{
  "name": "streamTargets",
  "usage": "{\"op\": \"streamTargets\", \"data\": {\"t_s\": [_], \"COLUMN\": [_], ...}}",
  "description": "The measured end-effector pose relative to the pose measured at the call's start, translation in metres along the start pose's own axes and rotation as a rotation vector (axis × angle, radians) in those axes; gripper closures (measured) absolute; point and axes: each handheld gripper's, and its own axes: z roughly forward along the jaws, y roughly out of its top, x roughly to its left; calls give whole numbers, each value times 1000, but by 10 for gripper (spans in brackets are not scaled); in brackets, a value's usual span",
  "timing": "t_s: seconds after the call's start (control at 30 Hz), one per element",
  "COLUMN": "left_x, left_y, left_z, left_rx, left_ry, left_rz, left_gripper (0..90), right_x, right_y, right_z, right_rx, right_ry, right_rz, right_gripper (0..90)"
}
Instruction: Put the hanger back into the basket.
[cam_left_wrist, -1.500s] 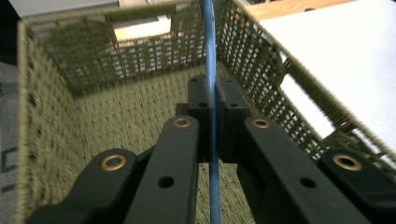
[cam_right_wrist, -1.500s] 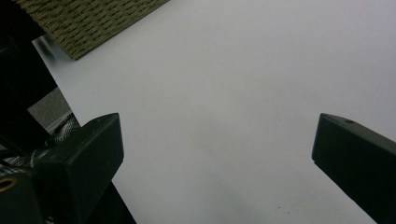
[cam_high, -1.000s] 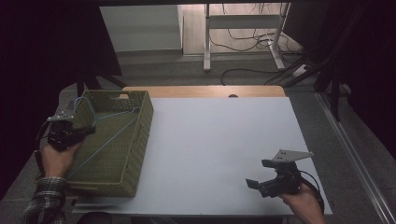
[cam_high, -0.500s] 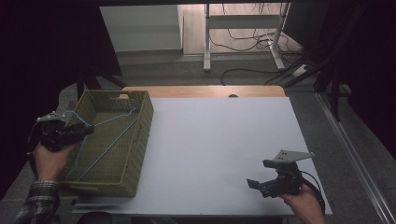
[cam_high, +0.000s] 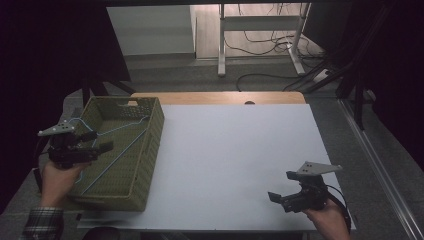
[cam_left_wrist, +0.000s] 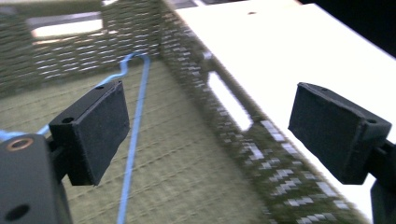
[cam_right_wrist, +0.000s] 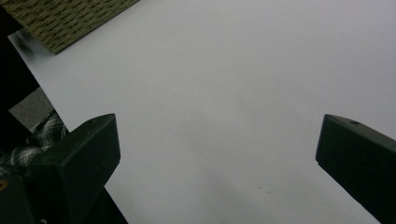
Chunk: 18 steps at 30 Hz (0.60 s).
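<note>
A green woven basket (cam_high: 150, 135) stands at the left of the white table (cam_high: 235, 150). Inside it lies a thin blue wire hanger (cam_high: 117, 127), seen up close as a blue line on the basket floor (cam_left_wrist: 135, 135). My left gripper (cam_high: 97, 141) hovers over the basket's left side, open, with nothing between its pads (cam_left_wrist: 98, 126). The basket's right wall (cam_left_wrist: 224, 107) runs between its jaws. My right gripper (cam_high: 280, 199) sits low near the table's front right, open and empty over bare white surface (cam_right_wrist: 219, 93).
A corner of the basket (cam_right_wrist: 70, 18) and a plaid sleeve (cam_right_wrist: 28, 140) appear at the left of the right gripper view. A wooden strip (cam_high: 220, 97) edges the table's far side. Beyond it are desk legs (cam_high: 221, 45) and cables on the floor.
My left gripper has drawn back to the left and toward the near side, now over the basket's left rim. The basket has shifted slightly. The right gripper has barely moved.
</note>
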Motion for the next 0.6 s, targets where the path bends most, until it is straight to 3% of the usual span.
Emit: {"op": "streamTargets", "data": {"t_s": [0.23, 0.37, 0.6], "left_x": [-33, -53, -82], "left_y": [1, -2, -14], "left_z": [1, 5, 12], "left_rx": [-19, -15, -22], "left_ry": [-70, -80, -135], "left_rz": [52, 88, 106], "left_gripper": [63, 43, 21], "right_x": [-1, -2, -4], "right_y": [-4, -7, -11], "right_z": [-4, -6, -9], "right_rx": [-1, -3, -12], "right_ry": [-31, -45, -89], "right_rz": [3, 7, 16], "right_gripper": [0, 0, 0]}}
